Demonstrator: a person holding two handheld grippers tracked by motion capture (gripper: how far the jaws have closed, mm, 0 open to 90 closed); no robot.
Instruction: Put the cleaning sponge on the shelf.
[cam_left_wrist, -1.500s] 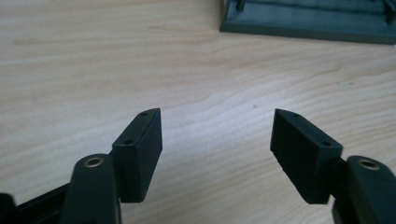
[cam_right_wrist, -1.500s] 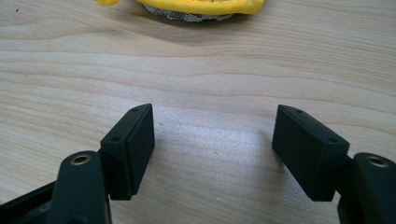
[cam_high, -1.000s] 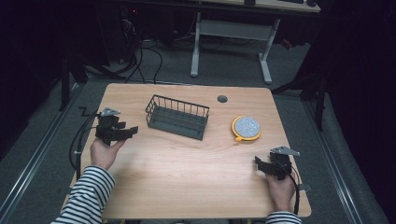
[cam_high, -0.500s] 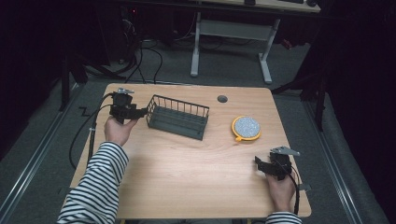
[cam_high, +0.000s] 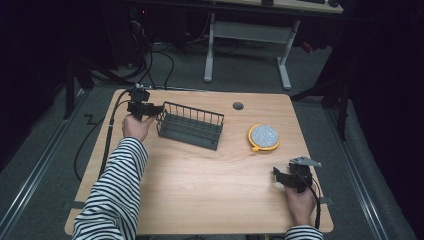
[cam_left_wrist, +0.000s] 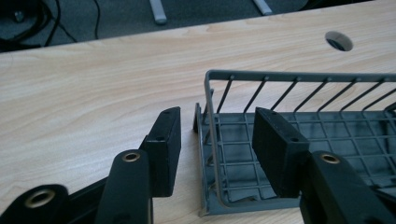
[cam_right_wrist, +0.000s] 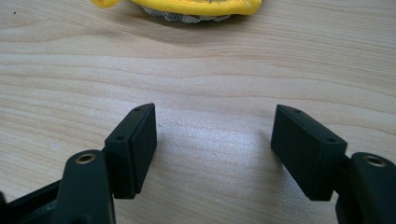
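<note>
Dim room, grey floor (cam_high: 45, 150), white-legged desk (cam_high: 247, 37) behind

Dark grey wire basket (cam_high: 190, 125) stands on the light wooden table (cam_high: 200, 190), left of centre, toward the far edge. Yellow-rimmed round mesh strainer (cam_high: 263, 137) lies to its right, apart from it. Round cable hole (cam_high: 238, 106) sits behind, between the two. Left gripper (cam_high: 150, 109) at the basket's left end, one jaw outside the end wall, one inside. Right gripper (cam_high: 278, 175) near the front right corner, before the strainer.
</note>
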